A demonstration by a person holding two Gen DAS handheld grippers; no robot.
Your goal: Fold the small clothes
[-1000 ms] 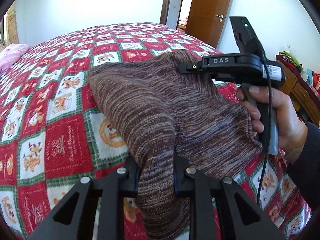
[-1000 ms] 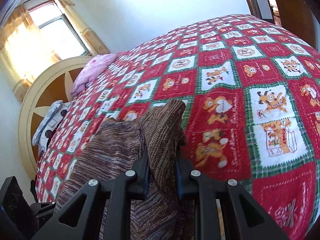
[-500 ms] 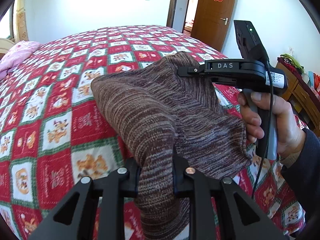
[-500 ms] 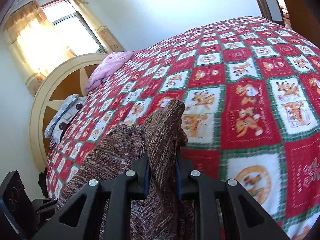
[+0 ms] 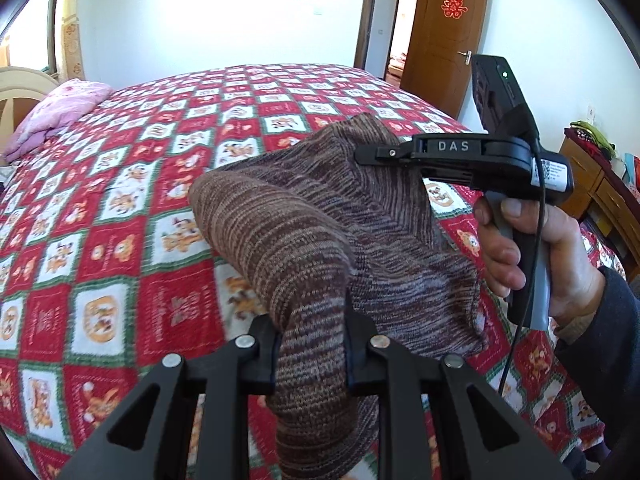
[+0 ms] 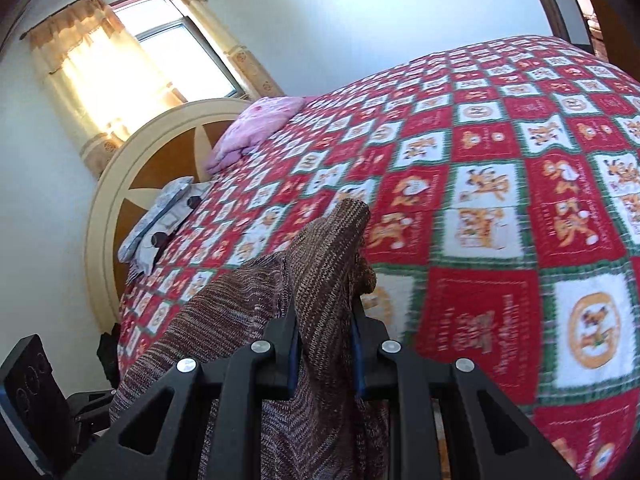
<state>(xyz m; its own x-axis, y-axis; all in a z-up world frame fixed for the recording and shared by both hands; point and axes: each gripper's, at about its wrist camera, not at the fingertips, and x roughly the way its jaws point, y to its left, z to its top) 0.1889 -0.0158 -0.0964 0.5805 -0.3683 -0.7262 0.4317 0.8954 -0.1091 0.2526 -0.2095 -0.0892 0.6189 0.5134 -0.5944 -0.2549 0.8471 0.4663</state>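
Observation:
A brown striped knit garment (image 5: 304, 232) hangs in the air above the bed, held between both grippers. My left gripper (image 5: 310, 344) is shut on one bunched edge of it. My right gripper (image 6: 324, 344) is shut on another edge, and the cloth (image 6: 320, 264) sticks up between its jaws. In the left wrist view the right gripper (image 5: 384, 154) shows from the side with a hand on its handle, clamped on the garment's far corner. The lower part of the garment drops out of view below my fingers.
The bed carries a red, white and green cartoon quilt (image 5: 120, 208). A pink folded blanket (image 5: 60, 116) and a patterned pillow (image 6: 160, 216) lie by the round headboard (image 6: 132, 184). A wooden door (image 5: 444, 32) and a wooden dresser (image 5: 592, 184) stand at the right.
Both grippers have lifted with the garment and tilted up, so more of the walls, window and door show. The garment hangs higher over the quilt. Both grips are unchanged.

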